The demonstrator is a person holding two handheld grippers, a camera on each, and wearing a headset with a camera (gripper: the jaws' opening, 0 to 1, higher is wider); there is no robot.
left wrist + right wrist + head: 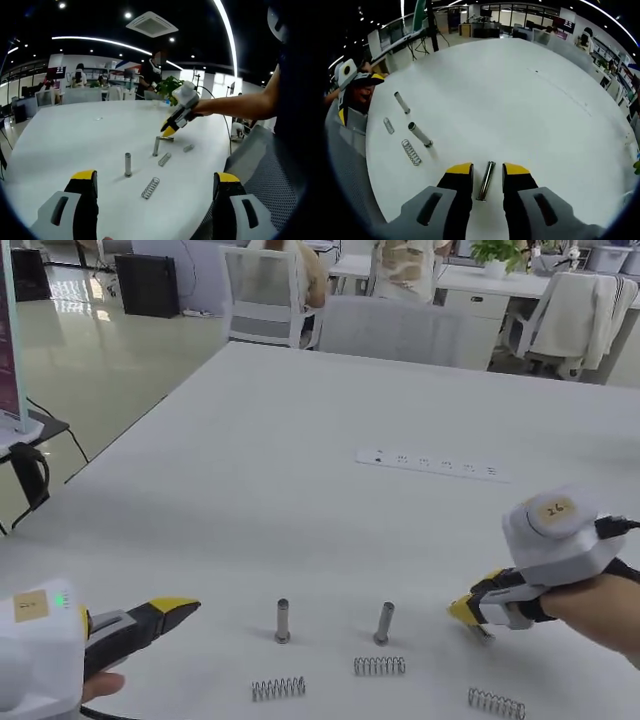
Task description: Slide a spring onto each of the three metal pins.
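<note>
Right tool (487,171) narrowly parted around a lying pin (485,181), our left tool (156,176) wide, two upright pins (282,620), three springs (379,666) on the table (300,460)

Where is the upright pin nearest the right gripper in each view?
Head view: the upright pin is at lower centre, the right one of the two standing.
Left gripper view: near centre, the farther standing one, just below the right gripper.
Right gripper view: left of centre, the nearer standing one.
Shared landmark: the spring lying beside it.
</note>
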